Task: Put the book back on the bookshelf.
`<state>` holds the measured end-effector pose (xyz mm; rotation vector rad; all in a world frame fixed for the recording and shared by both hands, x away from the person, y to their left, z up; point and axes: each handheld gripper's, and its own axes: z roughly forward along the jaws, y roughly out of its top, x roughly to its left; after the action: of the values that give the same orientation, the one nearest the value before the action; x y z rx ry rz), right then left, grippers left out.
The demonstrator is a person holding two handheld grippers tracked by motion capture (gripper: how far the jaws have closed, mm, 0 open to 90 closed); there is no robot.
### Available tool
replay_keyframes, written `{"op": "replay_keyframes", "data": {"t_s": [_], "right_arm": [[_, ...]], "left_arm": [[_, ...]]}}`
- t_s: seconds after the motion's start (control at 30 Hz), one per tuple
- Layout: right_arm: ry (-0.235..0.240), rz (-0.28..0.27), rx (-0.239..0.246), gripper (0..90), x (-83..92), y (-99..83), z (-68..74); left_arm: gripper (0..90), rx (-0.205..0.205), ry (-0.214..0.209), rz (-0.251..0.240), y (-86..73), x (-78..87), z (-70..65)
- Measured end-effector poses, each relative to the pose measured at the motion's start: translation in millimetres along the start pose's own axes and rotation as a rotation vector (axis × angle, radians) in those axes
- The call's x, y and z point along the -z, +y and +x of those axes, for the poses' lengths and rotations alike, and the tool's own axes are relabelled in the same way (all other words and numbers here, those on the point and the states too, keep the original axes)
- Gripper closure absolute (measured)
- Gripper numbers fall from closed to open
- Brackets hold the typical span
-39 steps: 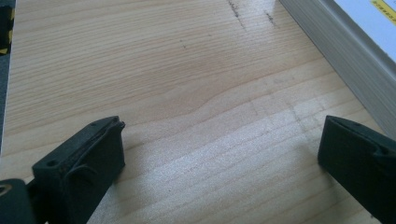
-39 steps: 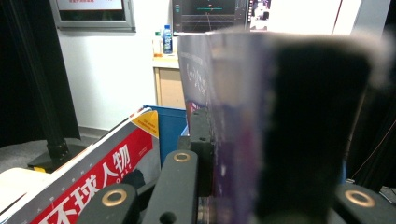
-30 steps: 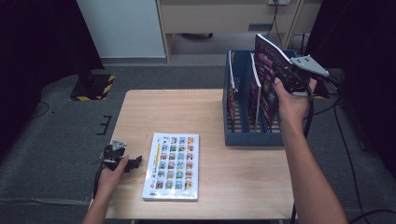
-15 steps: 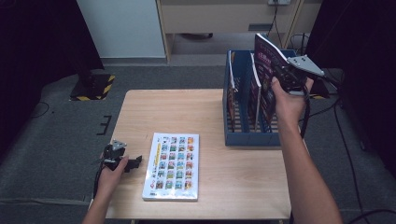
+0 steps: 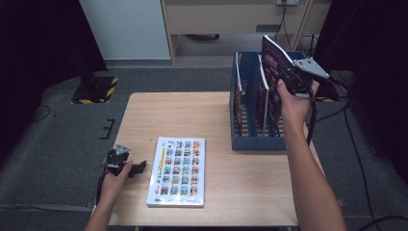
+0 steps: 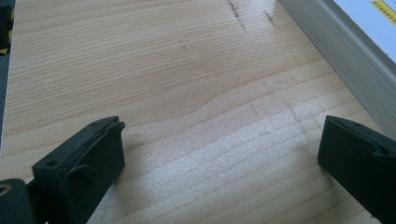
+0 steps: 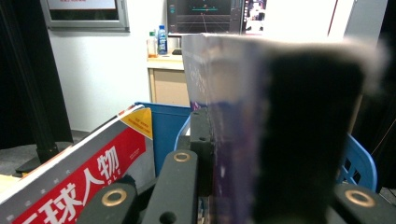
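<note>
Two grippers on my high view. My right gripper point(image 5: 285, 79), held up over the blue plastic file rack point(image 5: 250, 140) at the right rear of the light wooden tabletop point(image 5: 202, 115), has its fingers clamped on a dark purple-covered magazine point(image 5: 272, 60). That magazine stands tilted, its lower part down in the rack's rightmost slot, other magazines upright in the slots beside it. My left gripper point(image 5: 137, 167) rests low at the tabletop's near left corner, just beside a white book with a grid of small coloured pictures point(image 5: 178, 171) lying flat.

Left gripper view: fingers point(image 6: 86, 158) spread wide, bare wood between them, white book's page edge point(image 6: 345, 60) at upper right, not touched.

Right gripper view: fingers point(image 7: 201, 140) shut tight on the purple magazine point(image 7: 233, 140), seen edge-on and blurred. Red-and-white magazine with Chinese lettering point(image 7: 84, 172) leans at lower left; blue rack wall point(image 7: 166, 126) behind.
</note>
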<state>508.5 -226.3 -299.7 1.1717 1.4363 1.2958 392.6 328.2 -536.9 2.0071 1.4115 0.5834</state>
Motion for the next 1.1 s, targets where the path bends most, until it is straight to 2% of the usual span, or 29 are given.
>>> {"op": "replay_keyframes", "data": {"t_s": [0.67, 1.1], "right_arm": [[-0.001, 0.022, -0.008, 83.9, -15.7, -25.7, 1.6], [0.008, 0.024, -0.018, 83.9, -16.6, -36.1, -0.1]], "left_arm": [[0.0, 0.002, -0.001, -0.001, 0.4, -0.5, -0.3], [0.0, 0.001, 0.000, -0.001, 0.6, -0.7, -0.4]]}}
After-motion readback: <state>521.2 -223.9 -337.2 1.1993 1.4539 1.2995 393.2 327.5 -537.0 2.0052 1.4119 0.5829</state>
